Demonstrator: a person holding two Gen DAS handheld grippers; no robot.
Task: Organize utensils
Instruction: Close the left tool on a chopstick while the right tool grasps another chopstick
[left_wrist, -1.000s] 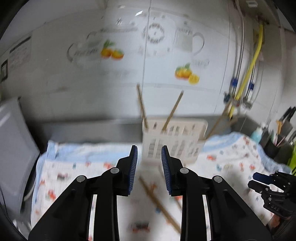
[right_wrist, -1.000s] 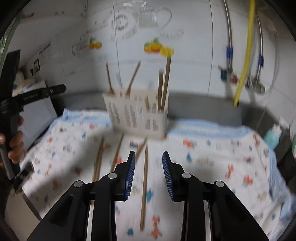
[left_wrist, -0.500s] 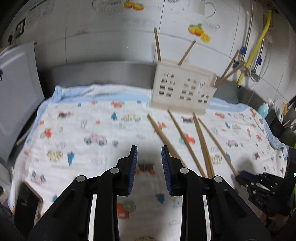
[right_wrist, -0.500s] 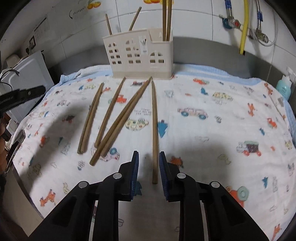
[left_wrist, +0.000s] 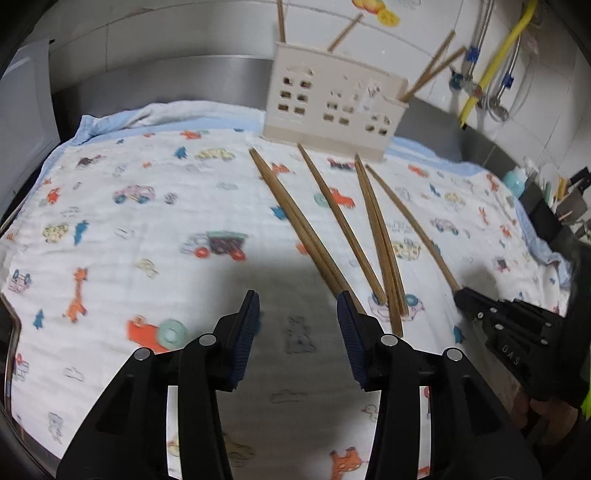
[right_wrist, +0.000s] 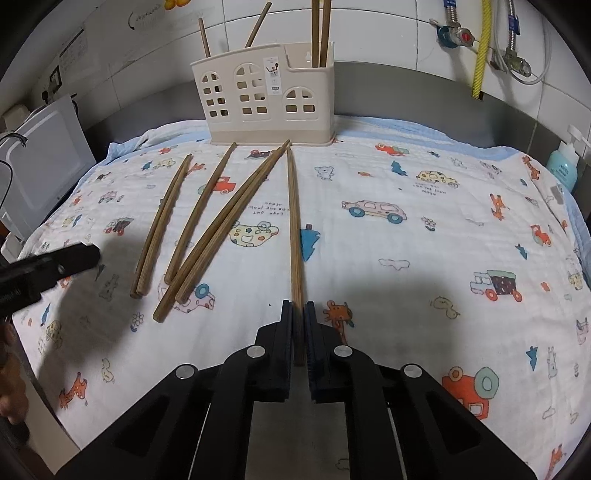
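Note:
Several wooden chopsticks lie fanned out on a cartoon-print cloth (right_wrist: 406, 177) in front of a cream utensil holder (right_wrist: 269, 107) that has a few chopsticks standing in it. My right gripper (right_wrist: 298, 306) is shut on the near end of the rightmost chopstick (right_wrist: 293, 221), low over the cloth. In the left wrist view that same gripper (left_wrist: 476, 304) sits at the end of that chopstick (left_wrist: 410, 221). My left gripper (left_wrist: 297, 299) is open, its jaws opening with nothing between them. Its right fingertip is beside the near end of the leftmost chopstick pair (left_wrist: 295, 221). The holder (left_wrist: 332, 107) stands beyond.
A white appliance (right_wrist: 40, 166) stands past the cloth's left edge. A blue soap bottle (right_wrist: 563, 166) and a dark pot of tools (left_wrist: 550, 210) are at the right. A steel upstand, pipes and a yellow hose (right_wrist: 482, 48) are behind the holder.
Both grippers have come down close to the cloth. The right jaws closed onto the rightmost chopstick's end. The left jaws spread wider.

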